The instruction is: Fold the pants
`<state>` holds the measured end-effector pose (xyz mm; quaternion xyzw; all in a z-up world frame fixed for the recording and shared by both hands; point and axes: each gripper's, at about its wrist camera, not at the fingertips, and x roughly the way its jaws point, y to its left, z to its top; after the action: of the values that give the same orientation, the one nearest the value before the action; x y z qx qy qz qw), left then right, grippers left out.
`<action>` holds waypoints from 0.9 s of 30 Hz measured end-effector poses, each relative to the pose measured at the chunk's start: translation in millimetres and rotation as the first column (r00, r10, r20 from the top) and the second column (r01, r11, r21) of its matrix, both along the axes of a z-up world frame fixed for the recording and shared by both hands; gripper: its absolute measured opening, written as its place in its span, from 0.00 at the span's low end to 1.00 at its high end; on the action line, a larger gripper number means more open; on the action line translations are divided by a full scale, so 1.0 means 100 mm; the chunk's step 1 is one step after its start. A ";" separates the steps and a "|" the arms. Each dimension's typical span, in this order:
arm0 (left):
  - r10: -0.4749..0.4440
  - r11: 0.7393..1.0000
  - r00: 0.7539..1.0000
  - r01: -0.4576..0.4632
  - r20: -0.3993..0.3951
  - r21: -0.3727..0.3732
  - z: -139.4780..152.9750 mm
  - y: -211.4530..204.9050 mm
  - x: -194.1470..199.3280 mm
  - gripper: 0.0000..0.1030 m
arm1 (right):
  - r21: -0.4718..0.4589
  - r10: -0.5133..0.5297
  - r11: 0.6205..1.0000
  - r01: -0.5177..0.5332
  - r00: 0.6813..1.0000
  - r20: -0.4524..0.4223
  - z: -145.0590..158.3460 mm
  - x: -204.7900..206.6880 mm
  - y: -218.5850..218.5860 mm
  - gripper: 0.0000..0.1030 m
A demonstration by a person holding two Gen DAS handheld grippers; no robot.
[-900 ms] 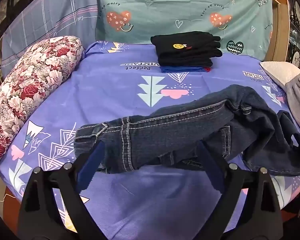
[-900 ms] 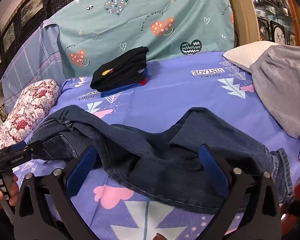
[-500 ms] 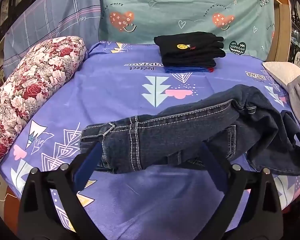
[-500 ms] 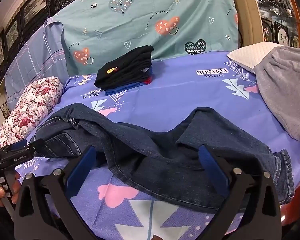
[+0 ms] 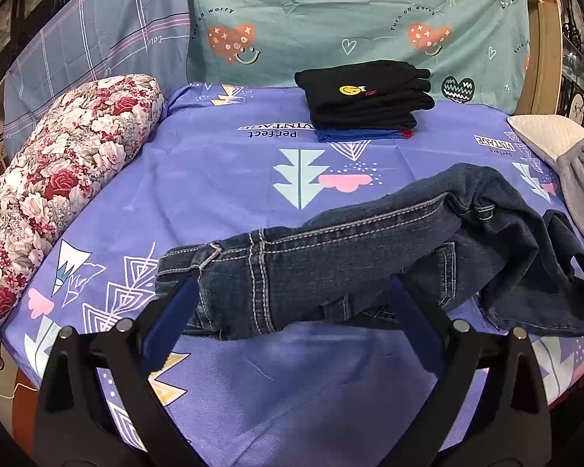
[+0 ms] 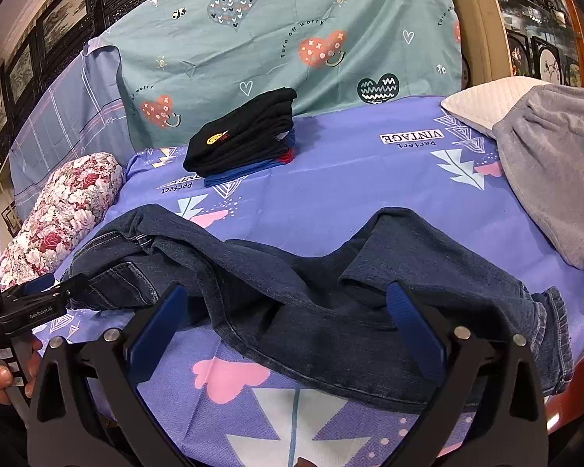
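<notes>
Dark blue jeans [image 5: 331, 268] lie crumpled across the near side of the purple bed sheet [image 5: 214, 179]. The waistband end is at the left, the legs trail off right. My left gripper [image 5: 292, 303] is open, its fingers straddling the waistband end without gripping it. In the right wrist view the jeans [image 6: 292, 292] spread across the front, with a leg hem at the right edge. My right gripper [image 6: 288, 311] is open, just before the legs. The left gripper [image 6: 43, 295] shows there at the far left, at the waistband.
A stack of folded black and blue clothes [image 5: 366, 101] sits at the back of the bed. A floral bolster [image 5: 50, 179] lies along the left edge. A grey garment [image 6: 549, 171] and a white pillow [image 6: 482, 101] lie at the right.
Both views have shifted slightly, as if both grippers drew back a little from the jeans. The jeans have not moved and both grippers stay open.
</notes>
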<state>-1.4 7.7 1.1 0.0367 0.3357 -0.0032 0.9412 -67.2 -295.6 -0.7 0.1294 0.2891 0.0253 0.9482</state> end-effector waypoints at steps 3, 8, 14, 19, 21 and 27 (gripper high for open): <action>-0.004 1.000 1.000 0.004 0.001 0.003 0.01 -0.01 0.00 0.96 | 0.001 -0.001 1.000 0.001 1.000 0.000 0.00 0.00 -0.01 0.99; -0.007 1.000 1.000 0.007 0.003 0.002 0.01 -0.03 -0.01 0.96 | 0.002 -0.003 1.000 0.003 1.000 -0.001 0.00 0.00 -0.02 0.99; -0.005 1.000 1.000 0.005 0.003 0.002 0.01 -0.04 -0.01 0.96 | 0.009 -0.003 1.000 0.003 1.000 -0.011 -0.03 0.01 -0.03 0.99; -0.005 1.000 1.000 0.005 0.006 0.003 0.00 -0.04 -0.02 0.96 | 0.007 0.001 1.000 -0.001 1.000 -0.012 -0.03 0.01 -0.03 0.99; -0.005 1.000 1.000 0.005 0.006 0.003 0.00 -0.04 -0.02 0.96 | 0.010 0.000 1.000 0.000 1.000 -0.016 -0.04 0.02 -0.03 0.99; -0.008 1.000 1.000 0.008 0.008 0.001 0.00 -0.02 -0.04 0.96 | 0.009 0.004 1.000 -0.003 1.000 -0.017 -0.05 0.02 -0.01 0.99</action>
<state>-5.1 6.0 0.7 0.0386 0.3316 -0.0066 0.9426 -64.7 -296.5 -5.6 0.1334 0.2974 0.0271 0.9450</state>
